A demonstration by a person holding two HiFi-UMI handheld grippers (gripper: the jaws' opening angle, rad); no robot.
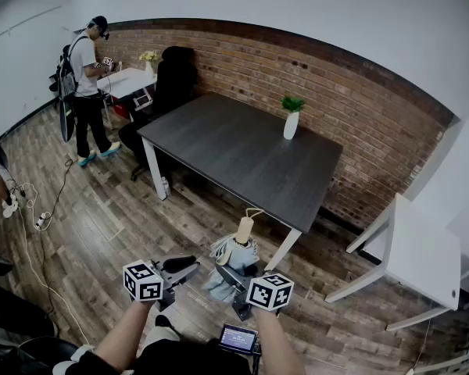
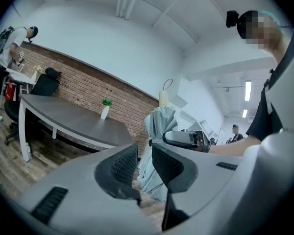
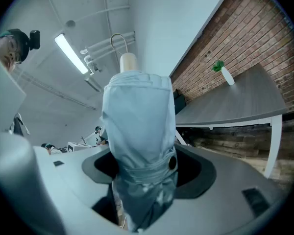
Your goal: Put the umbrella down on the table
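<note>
Right claw (image 3: 146, 169): clamped on folded grey umbrella (image 3: 137, 111), upright, handle up, held just short of the tabletop (image 1: 242, 151), not on it. Left claw (image 2: 145, 163): narrowly parted, empty.

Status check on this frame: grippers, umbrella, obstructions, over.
Right gripper shut on umbrella, upright, handle up. Left gripper empty, jaws narrowly apart. Umbrella short of table, not down. Only a vase on it, far side.
</note>
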